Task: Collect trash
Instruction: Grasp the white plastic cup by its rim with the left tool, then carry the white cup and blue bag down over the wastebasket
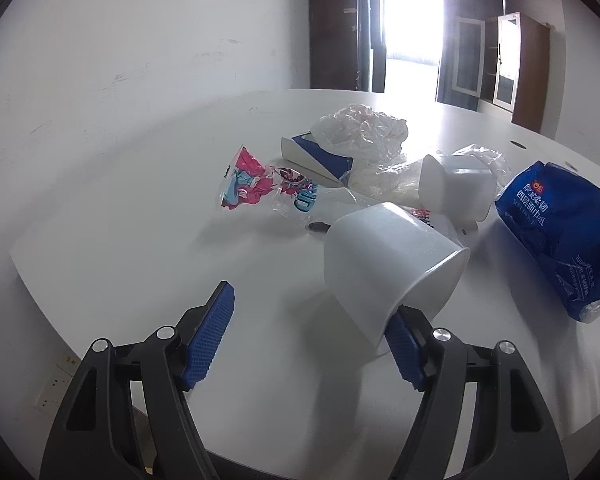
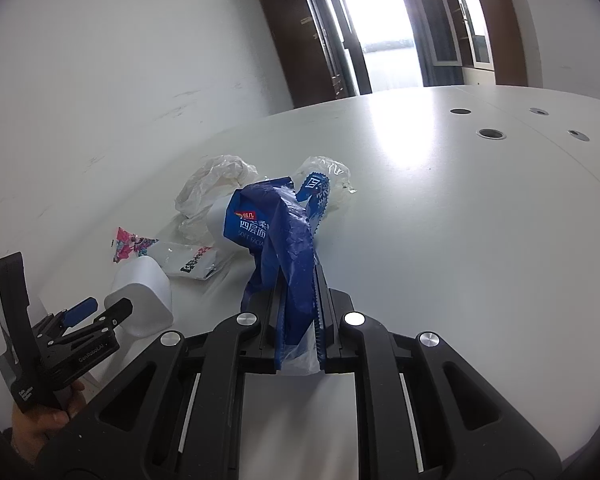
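Note:
A white plastic cup [image 1: 392,264] lies on its side on the white table [image 1: 140,208]. My left gripper [image 1: 312,304] stands open beside it. Its right fingertip is hidden behind the cup's rim, and its left pad [image 1: 212,332] is well clear of the cup. The right wrist view shows that gripper [image 2: 100,308] at the cup [image 2: 144,288], held by a person's hand [image 2: 40,424]. My right gripper [image 2: 296,292] is shut on a crumpled blue tissue wrapper [image 2: 276,216], also seen as the blue wrapper [image 1: 560,232] at the right.
A second white cup [image 1: 456,188], a pink and blue wrapper [image 1: 252,184], a blue and white box [image 1: 312,152] and clear plastic bags [image 1: 364,128] lie beyond. Cable holes [image 2: 491,133] dot the far table. A white wall [image 1: 140,40] runs along the left.

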### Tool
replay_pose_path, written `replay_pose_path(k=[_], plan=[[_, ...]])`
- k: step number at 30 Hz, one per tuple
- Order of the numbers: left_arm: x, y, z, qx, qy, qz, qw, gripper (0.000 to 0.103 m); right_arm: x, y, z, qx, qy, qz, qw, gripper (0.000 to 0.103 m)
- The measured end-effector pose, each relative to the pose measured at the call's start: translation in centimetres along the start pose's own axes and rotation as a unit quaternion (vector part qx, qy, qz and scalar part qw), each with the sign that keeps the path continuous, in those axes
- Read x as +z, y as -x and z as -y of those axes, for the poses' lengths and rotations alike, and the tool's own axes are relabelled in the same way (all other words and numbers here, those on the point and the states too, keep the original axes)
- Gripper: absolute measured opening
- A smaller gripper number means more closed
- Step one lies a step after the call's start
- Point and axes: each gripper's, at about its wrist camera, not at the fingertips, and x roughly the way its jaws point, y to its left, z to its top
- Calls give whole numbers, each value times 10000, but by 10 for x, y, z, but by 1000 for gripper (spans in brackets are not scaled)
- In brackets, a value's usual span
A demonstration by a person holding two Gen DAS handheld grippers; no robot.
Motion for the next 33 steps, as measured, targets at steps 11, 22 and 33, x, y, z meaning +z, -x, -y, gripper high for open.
replay_pose_path(k=[11,22,33], plan=[[6,0,-7,-453,121,-101,9989,2,-2,3,-7,-23,138,84,9999,9],[-13,41,-51,-1554,534,68,9864,2,-11,39,-21,105,0,385,9992,8],[-49,98,-70,-2564,131,127,9664,2,-58,98,-60,104,145,457,9988,8]])
